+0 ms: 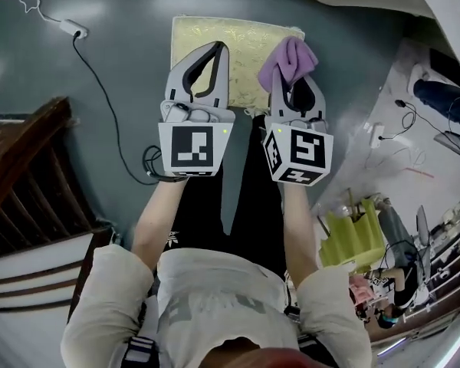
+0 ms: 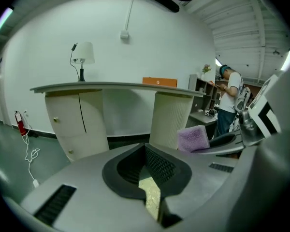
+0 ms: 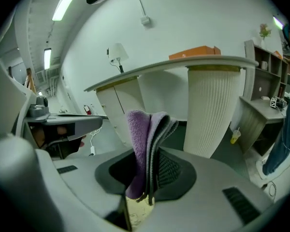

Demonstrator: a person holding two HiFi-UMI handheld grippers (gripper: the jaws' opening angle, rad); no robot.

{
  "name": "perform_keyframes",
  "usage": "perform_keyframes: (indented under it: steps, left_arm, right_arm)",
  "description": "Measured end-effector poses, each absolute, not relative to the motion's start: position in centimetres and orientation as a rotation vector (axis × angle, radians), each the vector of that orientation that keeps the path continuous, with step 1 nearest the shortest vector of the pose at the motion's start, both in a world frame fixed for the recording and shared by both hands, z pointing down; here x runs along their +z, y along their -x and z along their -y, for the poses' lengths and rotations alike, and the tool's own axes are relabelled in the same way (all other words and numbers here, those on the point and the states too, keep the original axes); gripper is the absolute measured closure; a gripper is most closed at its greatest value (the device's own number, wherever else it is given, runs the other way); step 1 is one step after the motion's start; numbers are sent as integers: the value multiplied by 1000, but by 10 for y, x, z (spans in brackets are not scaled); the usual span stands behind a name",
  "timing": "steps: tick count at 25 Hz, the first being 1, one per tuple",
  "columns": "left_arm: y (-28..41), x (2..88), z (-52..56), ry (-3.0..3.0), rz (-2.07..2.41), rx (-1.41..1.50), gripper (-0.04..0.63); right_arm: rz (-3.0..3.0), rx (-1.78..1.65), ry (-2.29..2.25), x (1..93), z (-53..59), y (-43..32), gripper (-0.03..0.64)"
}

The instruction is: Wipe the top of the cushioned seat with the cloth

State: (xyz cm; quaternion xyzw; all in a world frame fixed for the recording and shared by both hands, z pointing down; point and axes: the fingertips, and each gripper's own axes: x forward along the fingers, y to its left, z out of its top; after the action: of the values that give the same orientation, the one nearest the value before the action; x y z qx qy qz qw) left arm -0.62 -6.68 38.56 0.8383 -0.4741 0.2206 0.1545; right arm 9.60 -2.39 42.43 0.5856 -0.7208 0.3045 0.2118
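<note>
Where the cloth (image 1: 288,58) sits: clamped between the right gripper (image 1: 293,79) jaws, upper centre, overlapping the cushioned seat (image 1: 249,44) at its right edge.
Left gripper (image 1: 216,50): jaws together, empty, over the seat's left half.

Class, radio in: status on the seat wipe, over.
Left gripper shut, empty. Right gripper shut on cloth, over the seat. Nothing seen lying on the seat.

No readable text or numbers anywhere, only coded square markers (image 1: 193,148) on the left gripper (image 1: 217,48) and right gripper (image 1: 295,75).
</note>
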Motion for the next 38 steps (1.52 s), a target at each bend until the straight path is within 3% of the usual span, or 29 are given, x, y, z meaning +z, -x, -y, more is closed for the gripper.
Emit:
perform_keyframes:
  steps: [7,20,25,31,38]
  left_arm:
    - [15,433,47,-2331,1370,672,603]
    - [35,429,60,-2304,1447,643,603]
    - [62,425,54,-2281,1482,657,603]
    - [112,413,56,-2209,1584,559,603]
    - [166,422,42,-2108,1677,605,603]
  right_arm:
    - [1969,894,-1532,477,2,-93,526]
    - [1968,905,-1483,488,10,-74,528]
    - [2036,947,-1336,488,37,-25,527]
    - [2096,1235,-1122,519,67,67,527]
    - [2013,1266,-1007,572,71,128,528]
